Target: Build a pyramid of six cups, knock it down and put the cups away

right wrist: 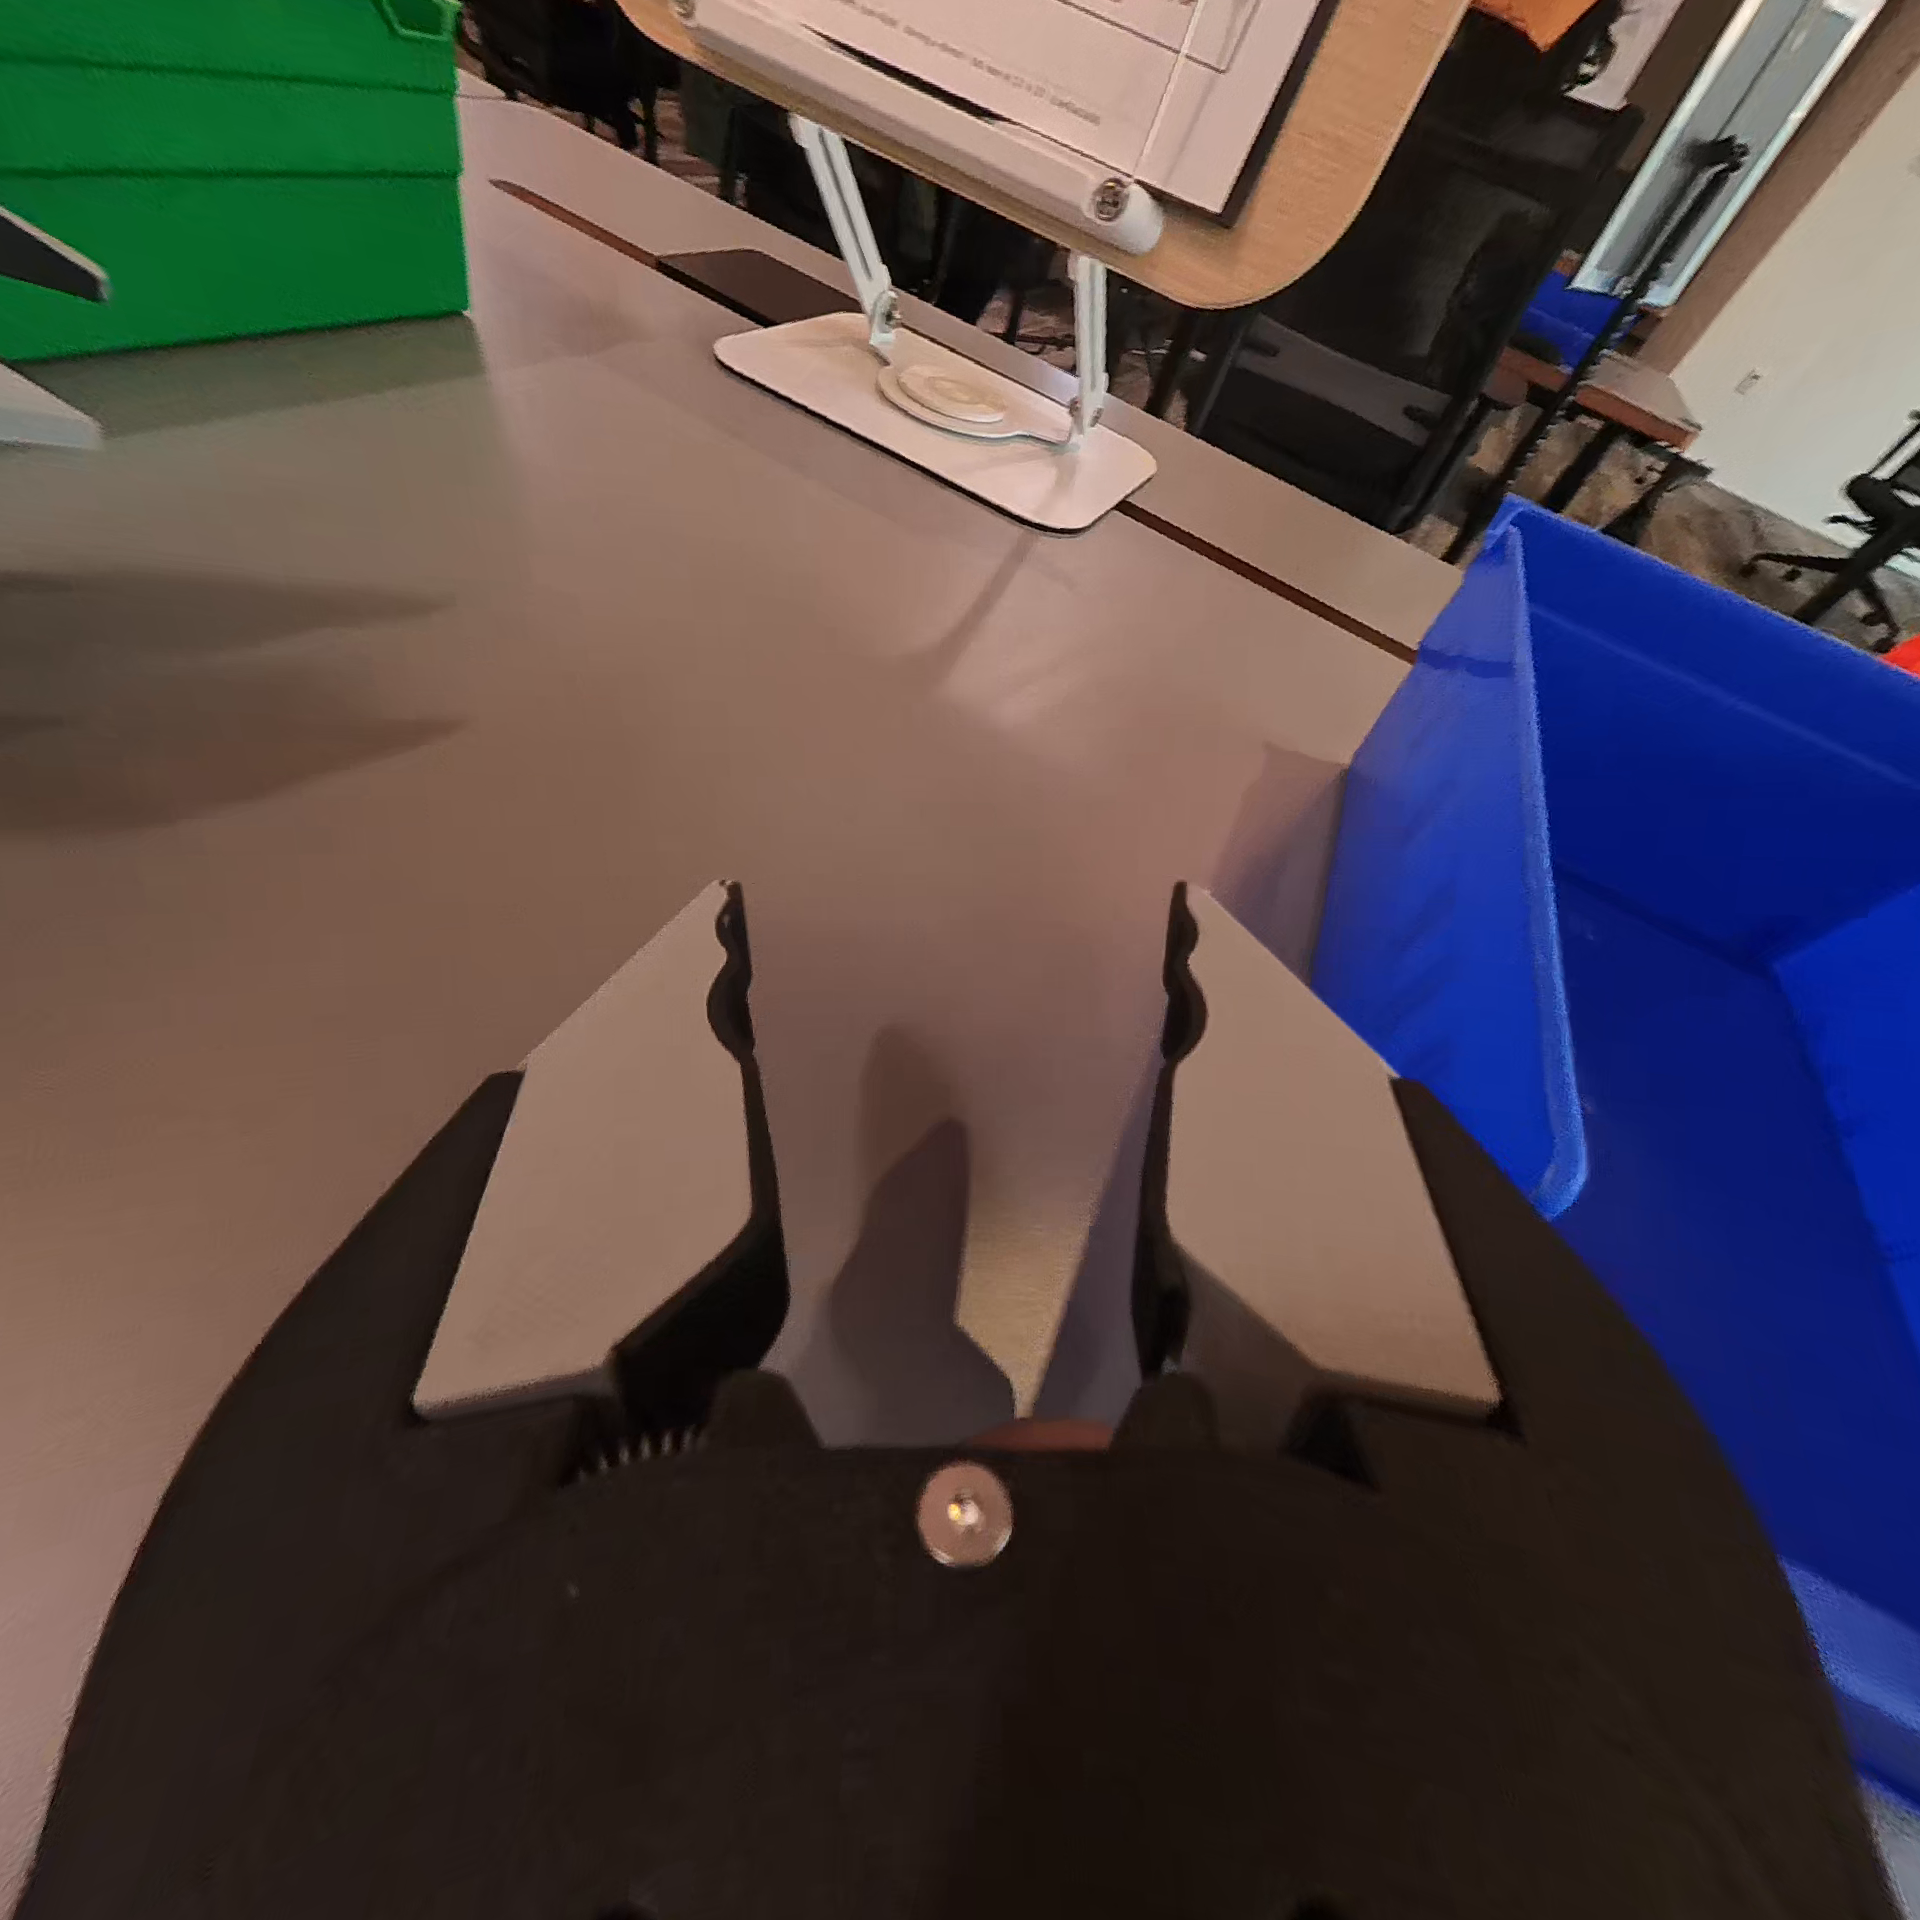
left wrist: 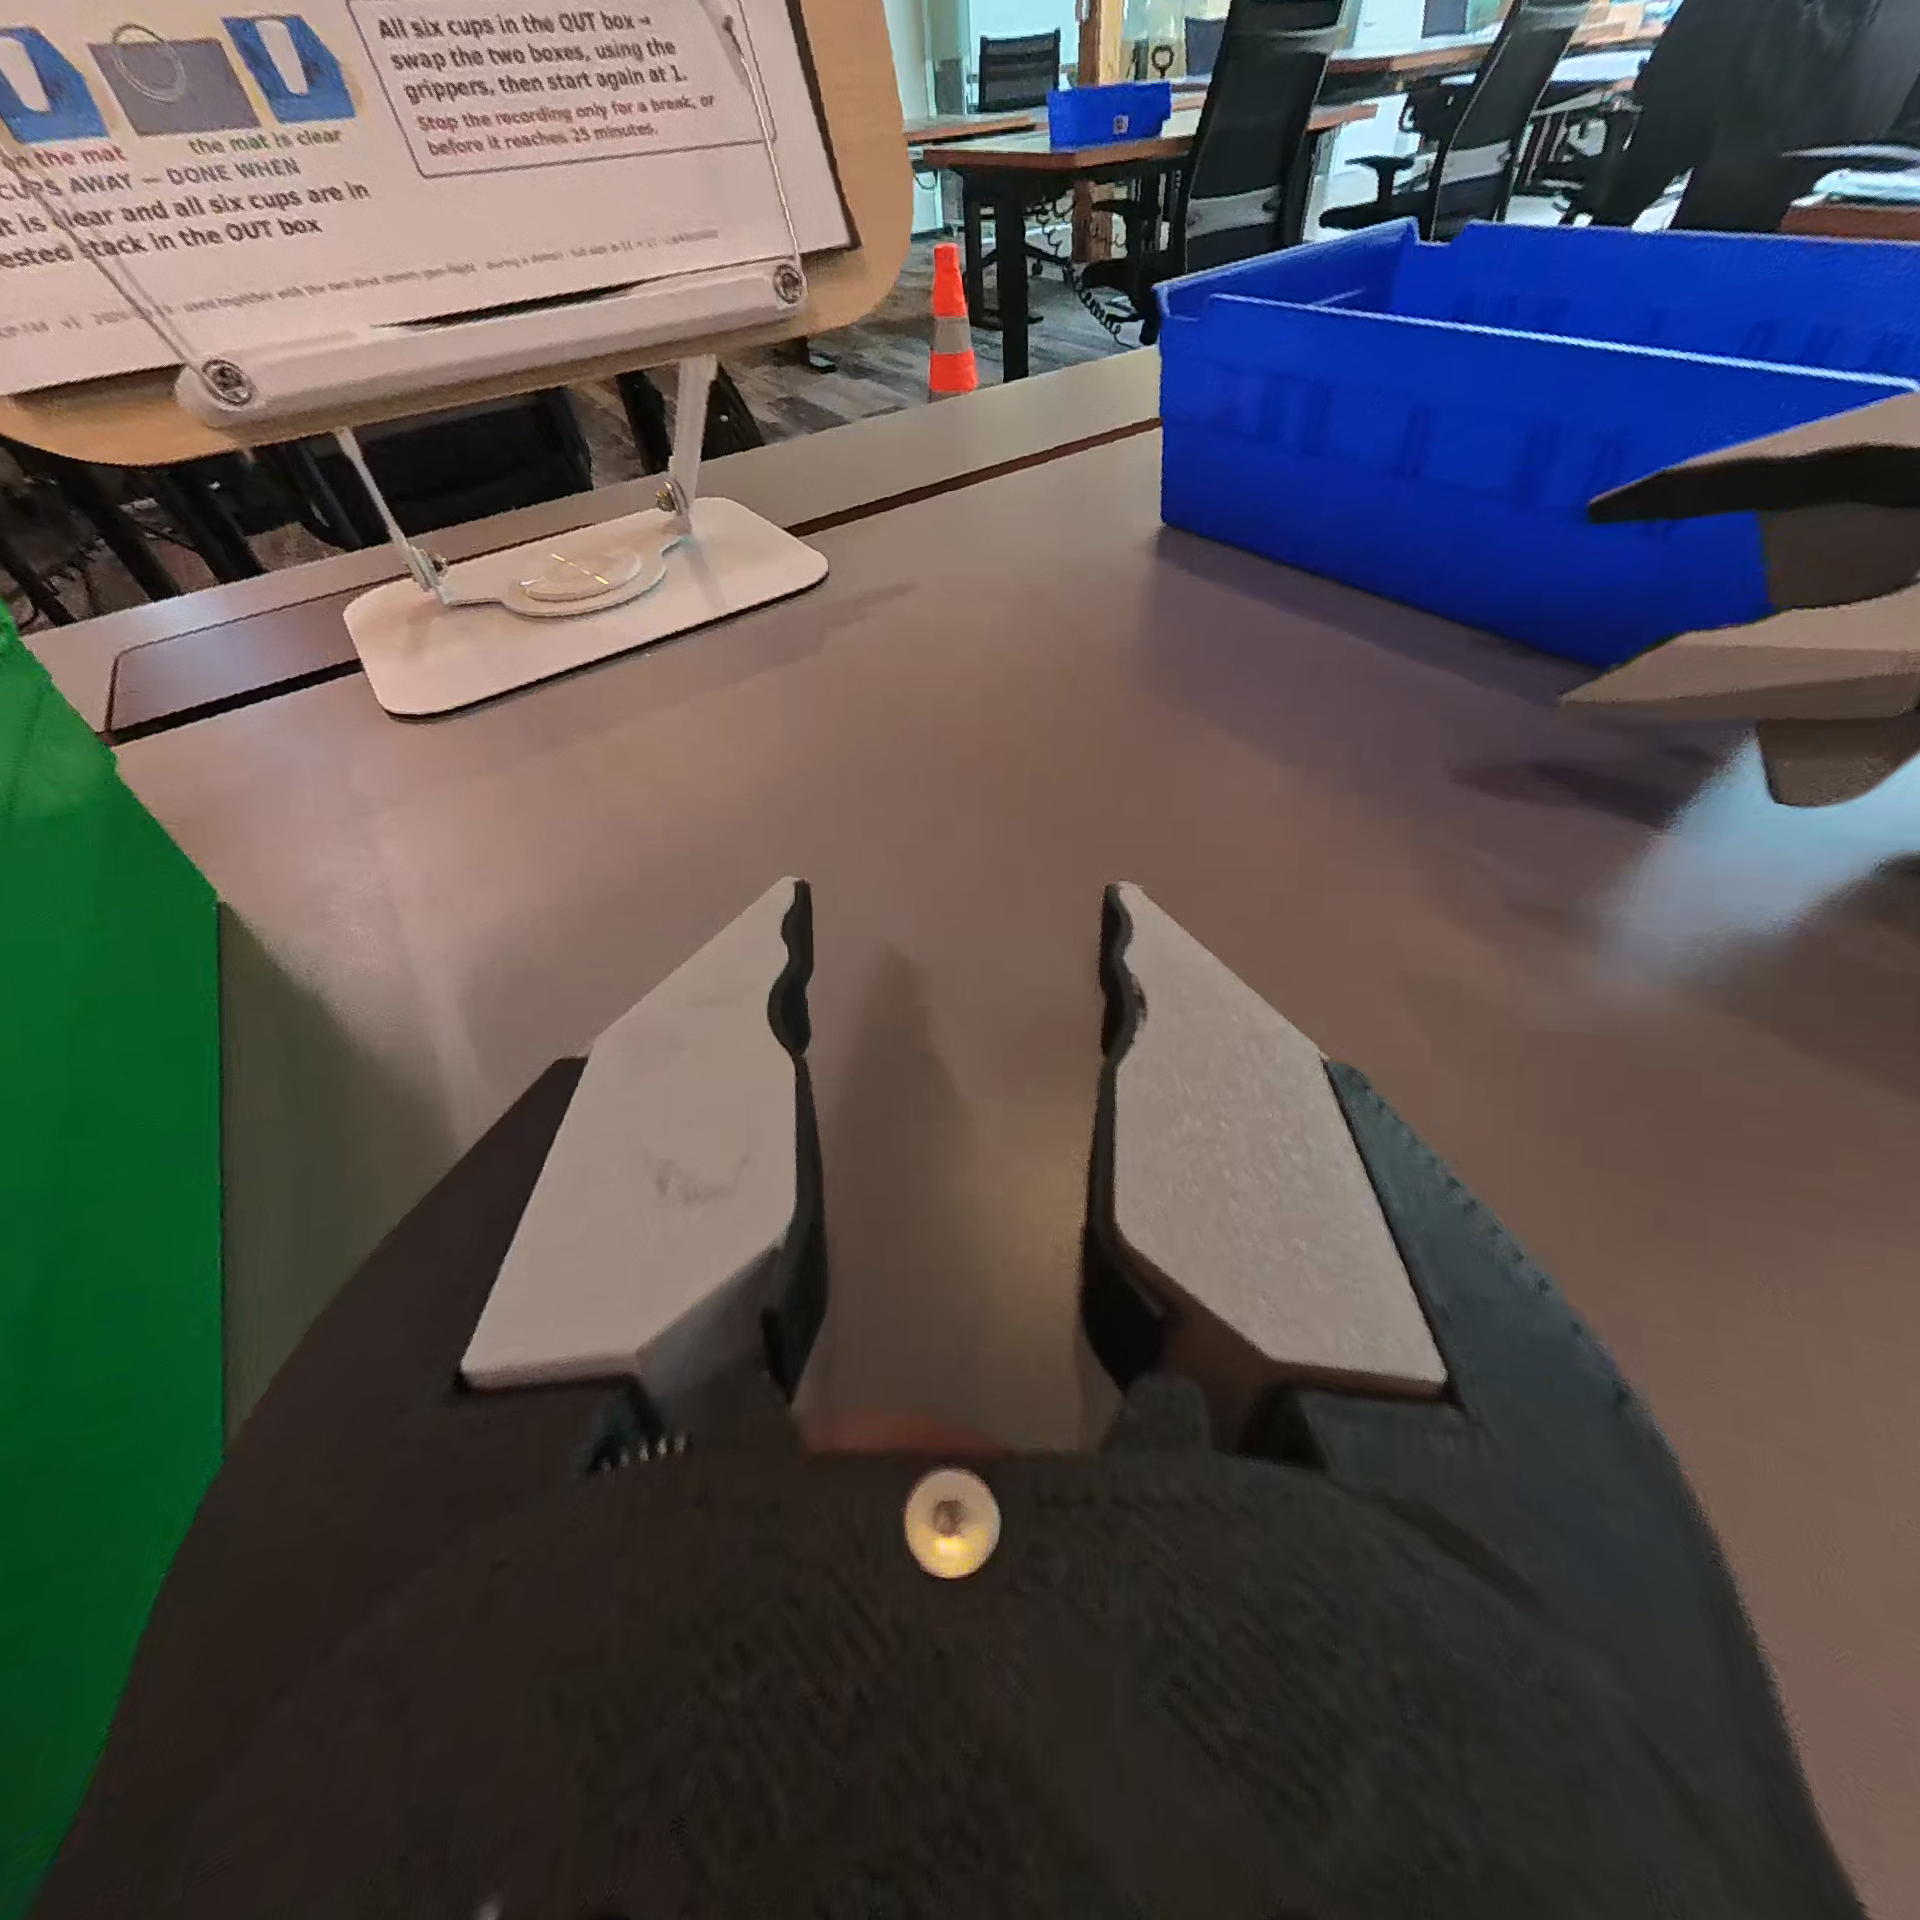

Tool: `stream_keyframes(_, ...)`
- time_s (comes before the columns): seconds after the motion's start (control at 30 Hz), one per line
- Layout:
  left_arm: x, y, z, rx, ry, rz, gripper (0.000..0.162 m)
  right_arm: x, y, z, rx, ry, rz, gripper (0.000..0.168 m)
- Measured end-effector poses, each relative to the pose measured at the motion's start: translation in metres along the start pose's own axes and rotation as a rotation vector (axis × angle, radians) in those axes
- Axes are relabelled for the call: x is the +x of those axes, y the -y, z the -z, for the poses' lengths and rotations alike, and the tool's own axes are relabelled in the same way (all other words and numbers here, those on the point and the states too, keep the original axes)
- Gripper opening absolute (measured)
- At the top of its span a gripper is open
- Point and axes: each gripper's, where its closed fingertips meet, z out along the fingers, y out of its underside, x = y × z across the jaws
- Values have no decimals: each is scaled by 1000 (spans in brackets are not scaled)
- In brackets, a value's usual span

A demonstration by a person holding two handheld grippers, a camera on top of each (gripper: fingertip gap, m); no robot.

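Observation:
No cup shows in either view. My left gripper [left wrist: 956, 904] is open and empty, low over the grey table [left wrist: 935, 748]. My right gripper [right wrist: 954, 899] is open and empty, just left of the blue box [right wrist: 1455, 935]. The right gripper also shows at the right edge of the left wrist view [left wrist: 1584, 606], in front of the blue box [left wrist: 1403, 468]. The left gripper's fingertips [right wrist: 83, 281] show at the left edge of the right wrist view, in front of the green box [right wrist: 229, 208]. The part of the blue box's inside that shows is bare.
The green box [left wrist: 94, 1039] stands close on the left. A white stand [left wrist: 582, 613] with an instruction sheet [left wrist: 436, 156] stands at the table's far edge, also in the right wrist view [right wrist: 935, 416]. Beyond are desks, office chairs and an orange cone [left wrist: 951, 327].

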Motion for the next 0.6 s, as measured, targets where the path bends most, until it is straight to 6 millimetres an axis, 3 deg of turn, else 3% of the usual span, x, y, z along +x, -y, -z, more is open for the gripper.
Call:
stream_keyframes(0.1, -4, 7, 6, 57, 7, 30, 58, -6, 3, 2, 20, 61, -36, 87)
stream_keyframes(0.17, -5, 11, 10, 92, 5, 37, 59, -8, 4, 3, 29, 84, -47, 80)
stream_keyframes(0.23, -5, 13, 12, 110, 1, 39, 57, -17, 6, 6, 46, 148, -32, 15)
stream_keyframes(0.27, -5, 13, 13, 115, 1, 38, 49, -20, 7, 7, 54, 160, -25, 0)
stream_keyframes(0.33, -5, 15, 15, 129, 12, 32, 21, -21, 6, 7, 49, 156, -8, 0)
stream_keyframes(0.4, -7, 16, 16, 143, 29, 26, 3, -23, 4, 5, 35, 154, 7, 0)
stream_keyframes(0.47, -7, 16, 16, 136, 33, 23, 6, -24, 2, 4, 18, 145, 19, 12)
stream_keyframes(0.6, -3, 13, 13, 113, 5, 18, 21, -26, 0, 2, 1, 147, 37, 19)
